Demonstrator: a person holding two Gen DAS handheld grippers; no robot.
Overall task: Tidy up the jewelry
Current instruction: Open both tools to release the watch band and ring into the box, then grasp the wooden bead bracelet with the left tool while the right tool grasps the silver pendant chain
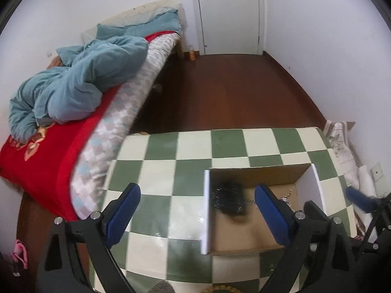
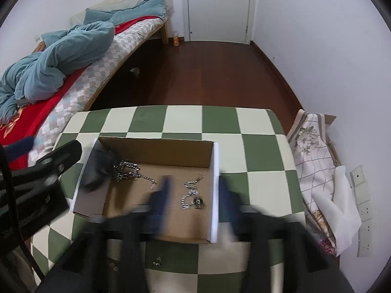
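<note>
The right hand-held gripper (image 2: 195,193) is open and holds nothing. It is blurry. Its left finger hangs inside the box (image 2: 215,183) and its right finger is outside, so the box's right wall sits between them. A silver chain (image 2: 193,194) lies on the box floor between the fingers, near that wall.

The left hand-held gripper (image 1: 198,210) is open too, and empty. Its left finger is over the checked counter (image 1: 156,171) and its right finger is over the box, with the box's left wall between them. A black pouch (image 1: 229,200) rests in the box's far left corner. Another silver chain (image 2: 127,171) lies right beside it.

Both chains are in the box, so I think this step is almost done. Some small bits (image 2: 156,261) lie on the counter near its front edge, and brown beads (image 1: 220,289) peek in there as well. Next, a gripper likely needs to lift clear of the box wall, move to the front edge, and pinch one of those gently.
</note>
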